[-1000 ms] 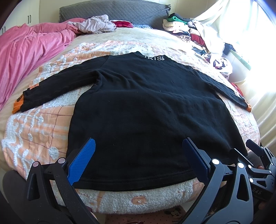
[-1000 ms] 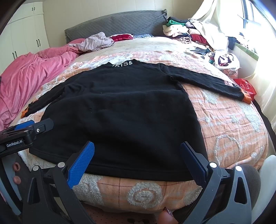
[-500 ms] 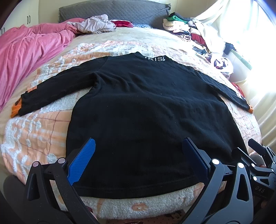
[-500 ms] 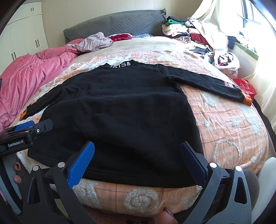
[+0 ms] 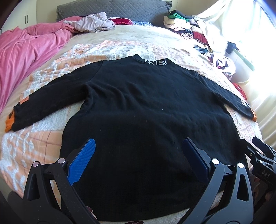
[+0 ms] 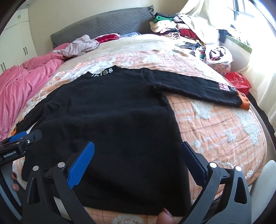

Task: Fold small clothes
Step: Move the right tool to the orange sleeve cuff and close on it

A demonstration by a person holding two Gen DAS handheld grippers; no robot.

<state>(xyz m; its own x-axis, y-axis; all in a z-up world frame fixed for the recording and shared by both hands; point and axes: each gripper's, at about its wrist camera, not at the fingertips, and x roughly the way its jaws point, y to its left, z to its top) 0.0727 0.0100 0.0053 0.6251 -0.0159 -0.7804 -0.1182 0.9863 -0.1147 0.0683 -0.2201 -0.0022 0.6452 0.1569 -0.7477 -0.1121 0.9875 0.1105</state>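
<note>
Change: both tools have eased forward over the hem; sweater unmoved.
Sweater (image 5: 146,110): flat on the bed (image 5: 43,137), collar pointing at the headboard, hem nearest, sleeves spread sideways.
Left tool (image 5: 138,160): fingers wide apart, holding nothing.
Right tool (image 6: 137,160): fingers wide apart, holding nothing.

Sweater (image 5: 148,120) flat on the bed (image 5: 43,137), collar toward the headboard (image 5: 113,10); blanket (image 5: 25,56) left, clothes pile (image 5: 186,29) right.
</note>
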